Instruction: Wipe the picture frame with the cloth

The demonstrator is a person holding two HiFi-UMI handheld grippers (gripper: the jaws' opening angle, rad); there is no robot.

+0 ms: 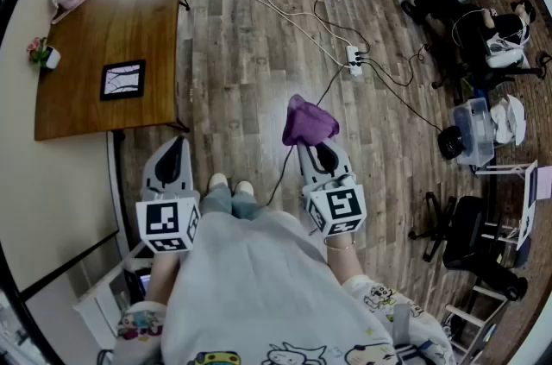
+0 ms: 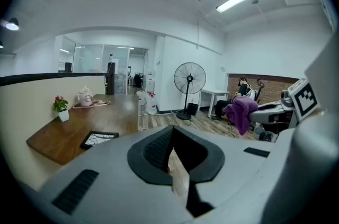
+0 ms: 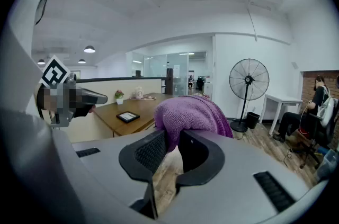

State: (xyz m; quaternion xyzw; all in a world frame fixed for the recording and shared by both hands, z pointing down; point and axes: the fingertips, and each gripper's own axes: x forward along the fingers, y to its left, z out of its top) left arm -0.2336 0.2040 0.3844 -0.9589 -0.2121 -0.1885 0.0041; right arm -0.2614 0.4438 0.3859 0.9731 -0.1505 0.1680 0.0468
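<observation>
Far left, flat on a smooth brown wooden table (image 1: pixel 103 1): picture frame (image 1: pixel 122 79), rectangular, thin black rim round a pale print of dark branching lines. Next, above grey plank floor (image 1: pixel 250 53): left gripper (image 1: pixel 175 149), grey shell with ribbed black pads, closed tight on nothing. Further right: right gripper (image 1: pixel 320 152), clamped on the cloth (image 1: pixel 308 121), purple, nubby, bunched into a soft mound, well apart from the picture frame.
</observation>
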